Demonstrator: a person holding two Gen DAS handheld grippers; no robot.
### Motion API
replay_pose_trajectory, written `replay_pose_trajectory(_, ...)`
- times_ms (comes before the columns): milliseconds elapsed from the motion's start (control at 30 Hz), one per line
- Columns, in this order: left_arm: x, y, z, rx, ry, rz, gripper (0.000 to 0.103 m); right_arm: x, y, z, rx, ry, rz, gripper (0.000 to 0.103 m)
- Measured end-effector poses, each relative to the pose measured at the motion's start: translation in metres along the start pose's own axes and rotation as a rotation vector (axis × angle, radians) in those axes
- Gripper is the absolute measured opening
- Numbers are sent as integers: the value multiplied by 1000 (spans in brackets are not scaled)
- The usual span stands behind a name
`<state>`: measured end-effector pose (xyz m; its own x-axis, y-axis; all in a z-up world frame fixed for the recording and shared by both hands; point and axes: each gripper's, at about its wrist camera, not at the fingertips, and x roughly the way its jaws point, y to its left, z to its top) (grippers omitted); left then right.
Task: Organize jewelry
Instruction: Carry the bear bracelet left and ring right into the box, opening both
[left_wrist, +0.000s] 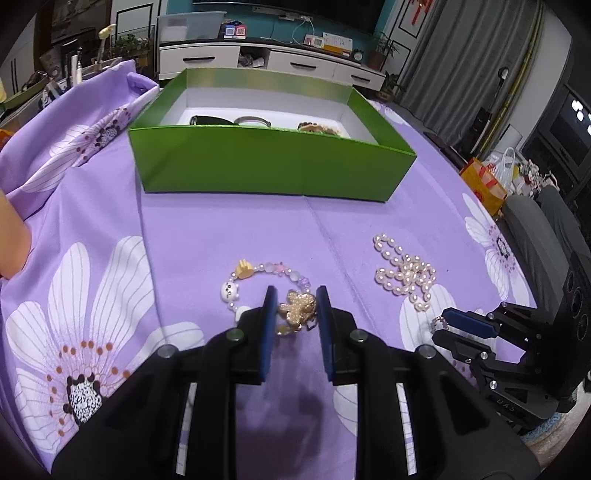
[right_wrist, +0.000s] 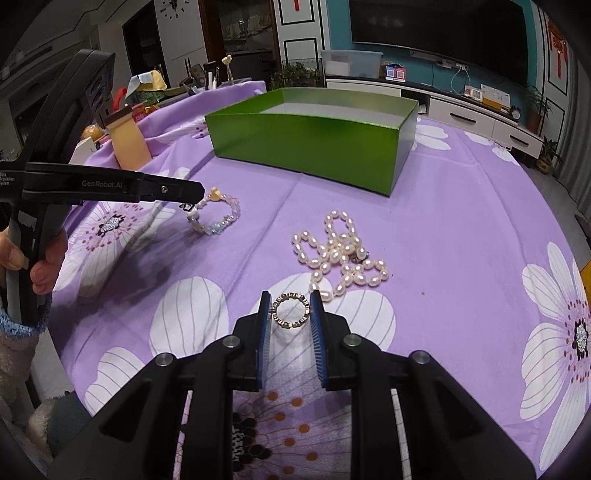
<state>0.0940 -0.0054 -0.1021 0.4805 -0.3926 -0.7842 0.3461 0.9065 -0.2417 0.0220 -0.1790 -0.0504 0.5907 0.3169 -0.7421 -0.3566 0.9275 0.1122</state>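
Both grippers sit low over the purple flowered cloth, each framing a piece of jewelry, and the green box lies straight ahead of both, across a bare stretch of cloth. The left gripper has its blue pads set either side of the gold charm of the beaded bracelet; a sliver of gap shows on each side, so it brackets the charm but I cannot tell whether it has closed on it. The bracelet's loop runs away from the box-facing tips toward the left, its white bead and yellow charm on the side nearer the box. The right gripper likewise straddles the ring, which lies flat on the cloth with its opening facing up; the pads look to be touching or just short of its rim, and whether they pinch it is not clear. The pearl necklace lies in a loose tangle between the ring and the box, just beyond the right gripper's tips, so a straight carry toward the box would pass over it. Inside the box a dark item, a bangle and a brownish piece rest along the near wall. Judging from the layout, either hand has a similar reach to the box, the left one facing its long front wall squarely.
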Motion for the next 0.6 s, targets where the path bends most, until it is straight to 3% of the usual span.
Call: replay_pose_trajectory(600,-55,31,28,-79,-106,-7,21,-24,-1,44,7,-114,15,21)
